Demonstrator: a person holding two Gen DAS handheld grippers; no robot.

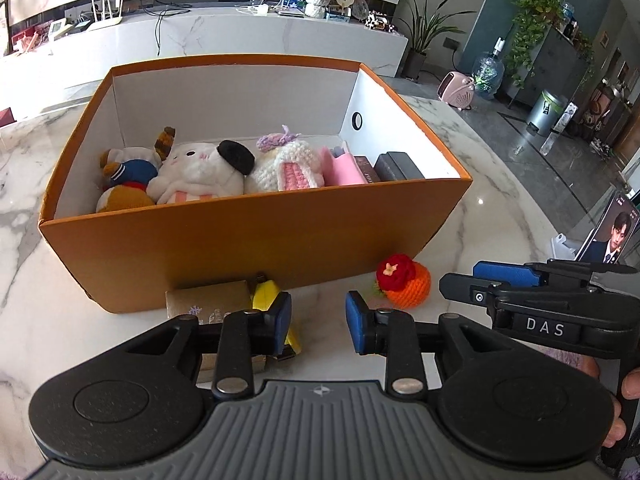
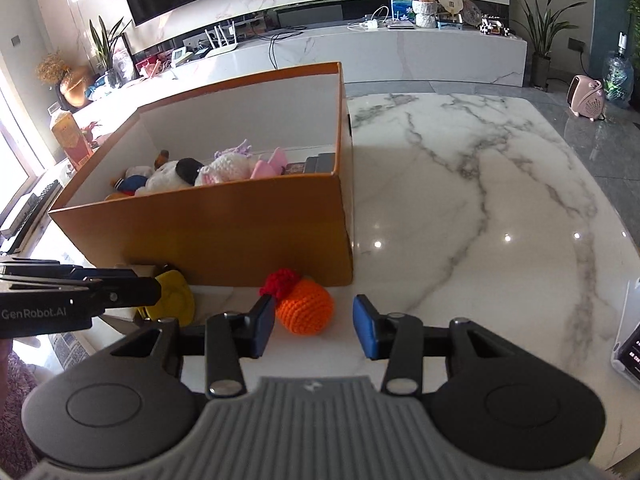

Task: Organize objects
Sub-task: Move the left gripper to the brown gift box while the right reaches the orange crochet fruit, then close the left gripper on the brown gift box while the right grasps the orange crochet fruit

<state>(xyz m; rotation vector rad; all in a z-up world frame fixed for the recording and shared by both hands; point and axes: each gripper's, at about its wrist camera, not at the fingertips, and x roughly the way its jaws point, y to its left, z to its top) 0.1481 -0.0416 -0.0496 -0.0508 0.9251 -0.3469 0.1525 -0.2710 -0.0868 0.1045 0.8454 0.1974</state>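
Observation:
An orange cardboard box stands on the marble table, holding plush and crochet toys and small dark boxes. In front of it lie a brown carton, a yellow toy and an orange crochet ball with a red flower. My left gripper is open above the table; the yellow toy lies just behind its left finger and nothing is between the pads. My right gripper is open, with the orange ball just ahead, close to its left finger and untouched.
A phone on a stand sits at the table's right edge, showing in the right wrist view as a dark screen. Bare marble table stretches right of the box. The yellow toy lies left of the ball.

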